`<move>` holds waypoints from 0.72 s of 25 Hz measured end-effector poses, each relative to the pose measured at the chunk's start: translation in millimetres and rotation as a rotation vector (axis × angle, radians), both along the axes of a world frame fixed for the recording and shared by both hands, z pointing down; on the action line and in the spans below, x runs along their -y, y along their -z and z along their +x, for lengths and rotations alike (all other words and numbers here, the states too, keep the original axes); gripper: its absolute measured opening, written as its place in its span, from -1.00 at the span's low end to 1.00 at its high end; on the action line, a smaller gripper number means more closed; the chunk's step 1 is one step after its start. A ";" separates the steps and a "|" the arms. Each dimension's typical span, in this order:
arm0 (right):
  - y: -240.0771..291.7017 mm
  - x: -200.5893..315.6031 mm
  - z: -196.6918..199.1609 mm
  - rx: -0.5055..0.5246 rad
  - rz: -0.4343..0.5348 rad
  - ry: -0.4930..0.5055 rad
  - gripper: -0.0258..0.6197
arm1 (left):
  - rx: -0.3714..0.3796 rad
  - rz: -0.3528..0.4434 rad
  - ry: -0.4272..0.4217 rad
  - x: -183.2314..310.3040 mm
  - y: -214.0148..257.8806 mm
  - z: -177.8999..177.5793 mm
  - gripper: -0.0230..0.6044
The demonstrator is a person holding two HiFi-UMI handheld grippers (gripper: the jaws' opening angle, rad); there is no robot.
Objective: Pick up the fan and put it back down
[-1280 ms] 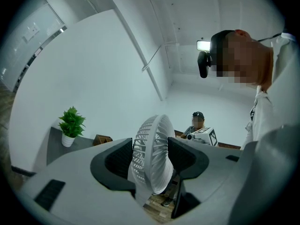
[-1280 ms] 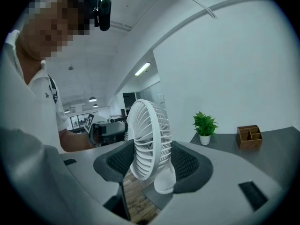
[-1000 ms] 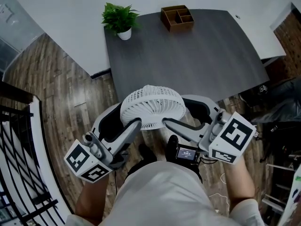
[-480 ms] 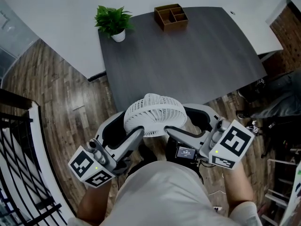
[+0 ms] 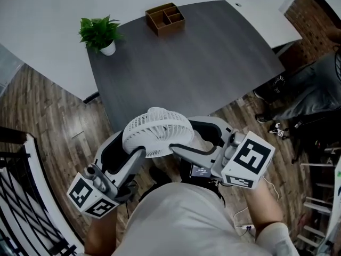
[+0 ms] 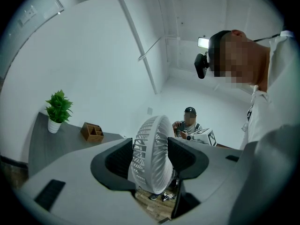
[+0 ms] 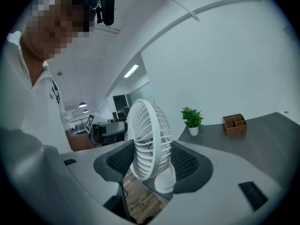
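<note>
The white fan [image 5: 157, 131] hangs in the air over the wooden floor, just off the near edge of the dark grey table [image 5: 202, 63]. My left gripper [image 5: 137, 144] comes in from the lower left and is shut on the fan's cage. My right gripper [image 5: 187, 137] comes from the right, shut on the same fan. In the left gripper view the fan [image 6: 151, 151] stands edge-on with a dark pad against each face, between the left gripper [image 6: 150, 162] jaws. The right gripper view shows the fan [image 7: 146, 137] and its round foot pinched in the right gripper [image 7: 151, 162].
A potted plant [image 5: 100, 33] and a wooden organizer [image 5: 165, 18] stand at the table's far side. A black railing [image 5: 21, 207] runs at the left. Another person [image 5: 314, 89] is at the right, beyond the table's corner, with cables on the floor there.
The head view has swung, so the table and plant sit further left. Both grippers and the fan have drifted a little along the table's near edge. Both grips are unchanged.
</note>
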State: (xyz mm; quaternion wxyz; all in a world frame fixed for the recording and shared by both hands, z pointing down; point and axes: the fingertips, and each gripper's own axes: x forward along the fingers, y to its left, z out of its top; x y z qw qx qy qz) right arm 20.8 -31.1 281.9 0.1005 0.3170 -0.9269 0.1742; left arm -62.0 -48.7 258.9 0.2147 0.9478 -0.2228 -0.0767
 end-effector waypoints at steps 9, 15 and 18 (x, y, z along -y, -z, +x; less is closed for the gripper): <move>7.5 3.2 32.5 0.005 0.018 -0.053 -0.15 | 0.002 0.016 -0.052 7.3 8.8 33.6 -0.12; 10.2 6.5 56.3 -0.008 0.028 -0.076 -0.15 | 0.001 0.018 -0.083 12.5 10.0 57.8 -0.12; 9.6 5.9 55.6 -0.030 0.044 -0.083 -0.15 | -0.004 0.026 -0.098 12.2 7.7 57.1 -0.12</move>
